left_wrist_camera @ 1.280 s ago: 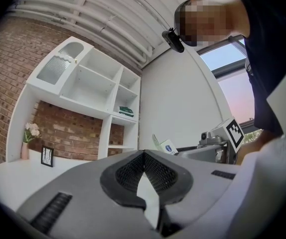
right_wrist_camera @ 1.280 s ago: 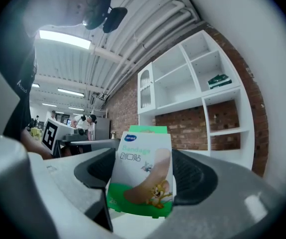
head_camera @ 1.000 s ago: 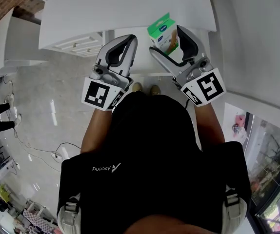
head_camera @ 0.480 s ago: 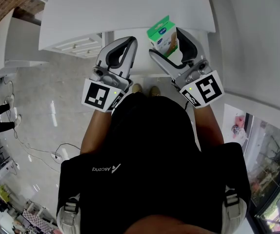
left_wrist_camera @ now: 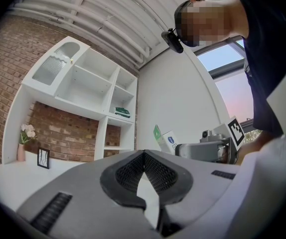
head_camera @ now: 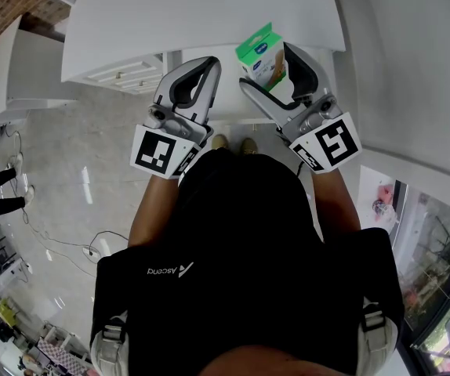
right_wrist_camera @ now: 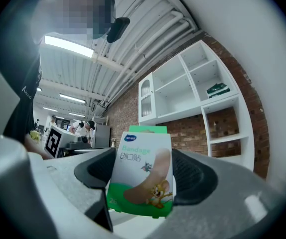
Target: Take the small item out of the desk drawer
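Observation:
My right gripper (head_camera: pixel 270 67) is shut on a small green and white bandage box (head_camera: pixel 261 56) and holds it upright over the near edge of the white desk (head_camera: pixel 170 14). In the right gripper view the box (right_wrist_camera: pixel 142 177) stands between the dark pads (right_wrist_camera: pixel 195 176), its cartoon front facing the camera. My left gripper (head_camera: pixel 206 70) hovers beside it at the desk's front edge, jaws shut with nothing between them; its tips (left_wrist_camera: pixel 144 154) meet. From the left gripper view the box (left_wrist_camera: pixel 164 138) and the right gripper (left_wrist_camera: pixel 205 149) show to the right.
A white drawer unit with small knobs (head_camera: pixel 127 72) stands under the desk's left part. White wall shelves (left_wrist_camera: pixel 90 91) on a brick wall rise behind the desk. My feet (head_camera: pixel 233 142) rest on the pale floor (head_camera: pixel 76 178), where a cable (head_camera: pixel 92 245) trails at left.
Almost nothing differs: the right gripper with the box has shifted very slightly. The left gripper has stayed in place.

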